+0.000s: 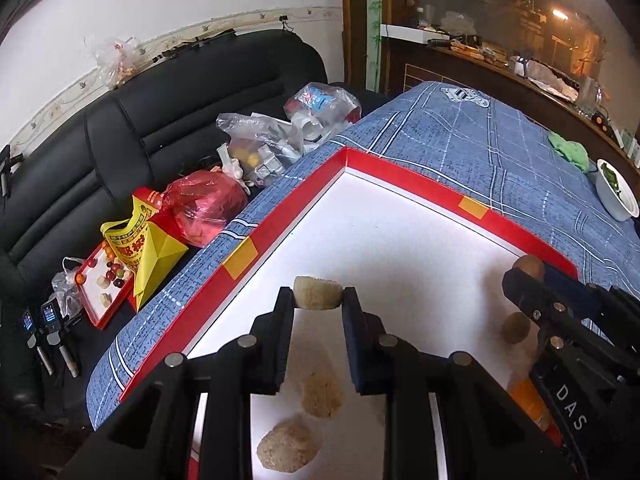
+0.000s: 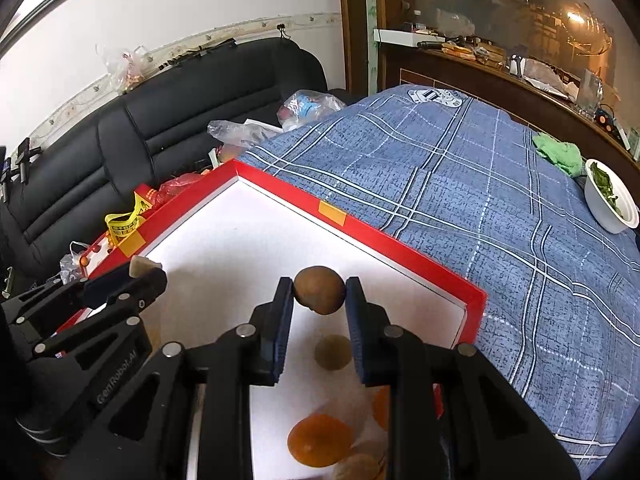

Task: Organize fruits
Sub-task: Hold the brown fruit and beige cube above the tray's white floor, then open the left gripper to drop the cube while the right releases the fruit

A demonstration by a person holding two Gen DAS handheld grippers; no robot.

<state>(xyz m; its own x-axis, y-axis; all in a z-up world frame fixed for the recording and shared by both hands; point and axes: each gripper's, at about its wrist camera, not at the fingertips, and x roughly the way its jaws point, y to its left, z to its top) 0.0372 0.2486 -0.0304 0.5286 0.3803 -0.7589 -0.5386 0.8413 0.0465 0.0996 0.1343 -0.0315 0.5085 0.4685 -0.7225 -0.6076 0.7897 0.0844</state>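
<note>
My left gripper (image 1: 318, 300) is shut on a pale, rough beige fruit (image 1: 317, 293), held above the white floor of a red-rimmed tray (image 1: 288, 216). Two similar beige fruits (image 1: 322, 394) (image 1: 288, 446) lie on the tray below it. My right gripper (image 2: 320, 294) is shut on a smooth round brown fruit (image 2: 320, 289) over the same tray (image 2: 360, 232). Another brown fruit (image 2: 333, 351) lies under it, and orange fruits (image 2: 320, 440) sit nearer the camera. Each gripper shows at the edge of the other's view: right gripper (image 1: 532, 276), left gripper (image 2: 146, 270).
The tray rests on a blue plaid cloth (image 2: 460, 184). A white bowl of greens (image 2: 610, 204) and a green rag (image 2: 558, 154) lie at the far right. A black sofa (image 1: 180, 120) on the left holds plastic bags (image 1: 208, 208) and a small red tray of fruits (image 1: 106, 284).
</note>
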